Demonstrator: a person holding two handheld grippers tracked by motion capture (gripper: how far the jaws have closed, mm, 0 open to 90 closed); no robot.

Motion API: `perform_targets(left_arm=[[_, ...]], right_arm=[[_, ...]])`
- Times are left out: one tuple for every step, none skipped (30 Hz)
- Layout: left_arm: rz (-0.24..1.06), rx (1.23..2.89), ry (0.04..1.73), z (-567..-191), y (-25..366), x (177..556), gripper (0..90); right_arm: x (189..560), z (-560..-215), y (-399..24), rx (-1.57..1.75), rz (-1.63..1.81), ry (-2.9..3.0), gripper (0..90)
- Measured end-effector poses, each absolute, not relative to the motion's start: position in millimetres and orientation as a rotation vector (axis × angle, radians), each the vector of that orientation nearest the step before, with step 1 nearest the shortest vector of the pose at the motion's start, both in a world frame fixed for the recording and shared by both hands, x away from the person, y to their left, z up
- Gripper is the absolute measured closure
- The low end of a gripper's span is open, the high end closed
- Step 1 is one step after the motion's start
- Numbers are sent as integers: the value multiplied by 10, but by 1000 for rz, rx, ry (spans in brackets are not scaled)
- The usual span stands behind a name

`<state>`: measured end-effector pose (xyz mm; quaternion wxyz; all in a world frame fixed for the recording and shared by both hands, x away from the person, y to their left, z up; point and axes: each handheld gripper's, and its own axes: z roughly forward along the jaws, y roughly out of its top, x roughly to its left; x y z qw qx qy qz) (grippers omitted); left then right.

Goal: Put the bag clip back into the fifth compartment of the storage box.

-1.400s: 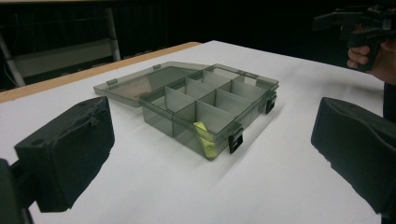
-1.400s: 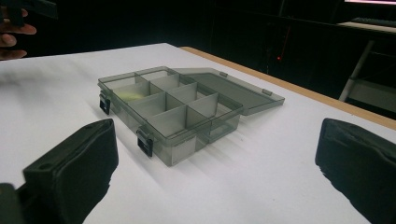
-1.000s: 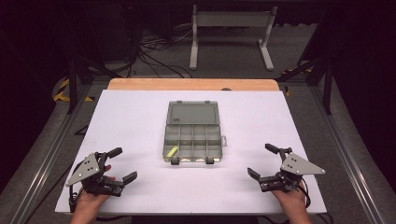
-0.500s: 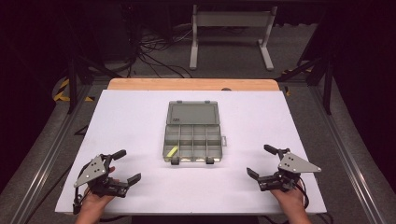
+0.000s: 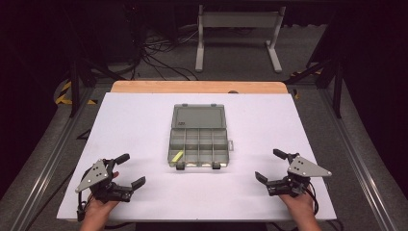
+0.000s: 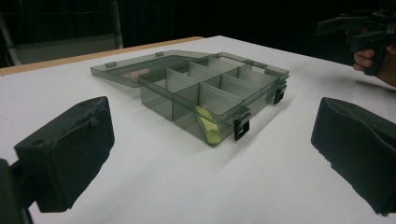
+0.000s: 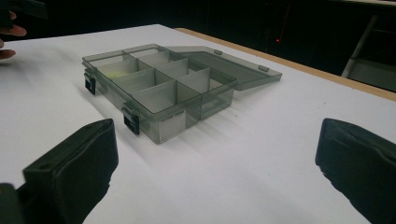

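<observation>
White tabletop point(image 5: 144, 125) fills most of the high view, with a strip of bare wood point(image 5: 199, 87) along its far edge and a dark floor strewn with cables point(image 5: 154, 57) beyond, where a pale metal stand point(image 5: 238, 33) rests.

Near the middle of the table sits a smoky grey, see-through organiser box point(image 5: 198, 147). Its lid point(image 5: 199, 117) is folded flat onto the table on the far side, hinged along the box's far long edge. Thin dividers split the tray into two rows of small compartments. One of them, the near-left corner cell as the high view shows it, holds a small yellow-green piece point(image 5: 177, 156) that leans at a slant; the left gripper view shows it pressed against the near wall point(image 6: 208, 128). The other cells look bare. Two black latches point(image 5: 181, 166) hang from the near long wall, facing the person. The box's long axis runs left to right across the table.

The left gripper point(image 5: 130, 169) hovers near the table's near-left corner, jaws spread wide and holding nothing. The right gripper point(image 5: 270, 166) is near the near-right corner, jaws likewise spread and empty. Both are well apart from the box and angled inward toward it.
</observation>
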<state>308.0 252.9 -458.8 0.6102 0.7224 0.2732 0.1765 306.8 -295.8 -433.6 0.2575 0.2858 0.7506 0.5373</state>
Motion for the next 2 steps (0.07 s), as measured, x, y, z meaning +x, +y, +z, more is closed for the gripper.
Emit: perform_targets(left_arm=[[418,1662,627,-4583,2537,3084,2],[418,1662,627,-4583,2537,3084,2]], right_arm=[[3066,-4336,-2958,778,1457,2035,0],[3067,-4336,-2959,778,1458,2035,0]])
